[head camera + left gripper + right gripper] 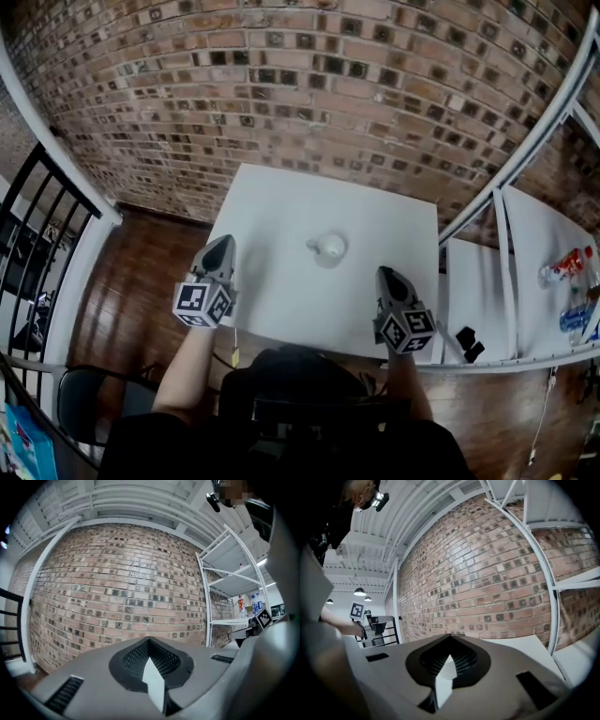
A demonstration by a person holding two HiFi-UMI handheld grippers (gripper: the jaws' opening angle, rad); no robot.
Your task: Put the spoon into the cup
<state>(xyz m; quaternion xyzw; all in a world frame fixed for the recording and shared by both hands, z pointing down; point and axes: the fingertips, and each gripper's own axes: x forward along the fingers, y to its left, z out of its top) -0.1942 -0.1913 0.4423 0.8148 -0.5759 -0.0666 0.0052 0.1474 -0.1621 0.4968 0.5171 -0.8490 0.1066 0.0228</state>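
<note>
A small white cup [329, 247] stands near the middle of the white table [281, 206]. I cannot make out a spoon apart from the cup. My left gripper [222, 244] hovers over the table's left edge, left of the cup, jaws shut with nothing between them. My right gripper [385, 275] is at the table's front right, to the right of the cup and nearer to me, also shut and empty. In the left gripper view the shut left gripper [149, 640] points at the brick wall; the cup is not in that view. The right gripper view shows the shut right gripper [450, 636] over the table's far part.
A brick wall [309, 84] runs behind the table. A white shelf rack [525, 244] stands at the right with bottles [567, 265] and a small black object [469, 342]. A black railing [37, 234] is at the left and a dark chair [89, 403] at lower left.
</note>
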